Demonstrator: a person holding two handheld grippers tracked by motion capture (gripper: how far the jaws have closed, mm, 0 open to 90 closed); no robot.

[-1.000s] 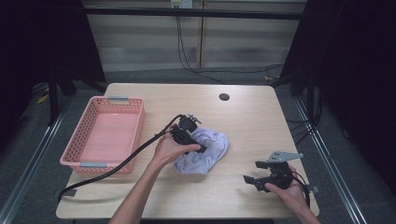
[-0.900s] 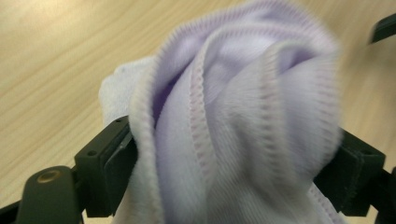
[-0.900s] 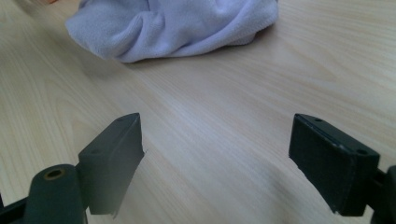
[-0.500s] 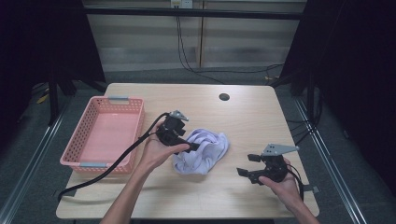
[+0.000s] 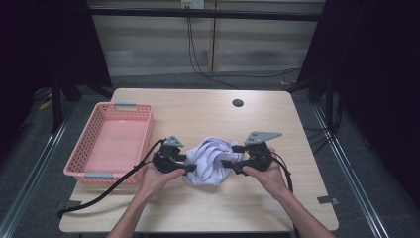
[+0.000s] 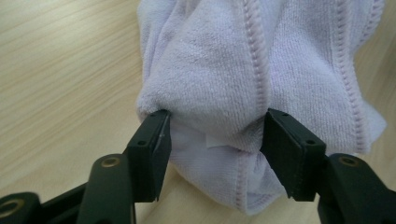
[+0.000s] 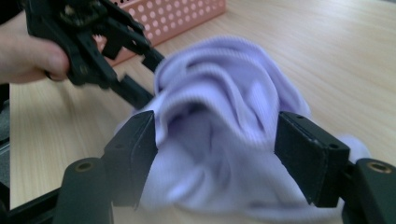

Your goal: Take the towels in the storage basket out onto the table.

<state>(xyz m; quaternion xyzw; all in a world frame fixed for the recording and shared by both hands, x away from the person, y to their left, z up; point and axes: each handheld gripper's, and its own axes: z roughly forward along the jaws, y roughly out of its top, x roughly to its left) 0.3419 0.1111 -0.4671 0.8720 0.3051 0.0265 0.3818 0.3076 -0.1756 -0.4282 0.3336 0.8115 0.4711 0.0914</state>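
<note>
Lilac and soft, the towel (image 5: 210, 159) lies bunched in a lump on the counter (image 5: 198, 208), right of the pink basket (image 5: 94, 144). It has stitched edges and deep folds. The lump runs a bit longer left to right, with no clear end. My left gripper (image 5: 190, 163) has just been closing, and its pads press a fold at the left side. My right gripper (image 5: 228, 162) has just been closing too, half wide around the right side.
</note>
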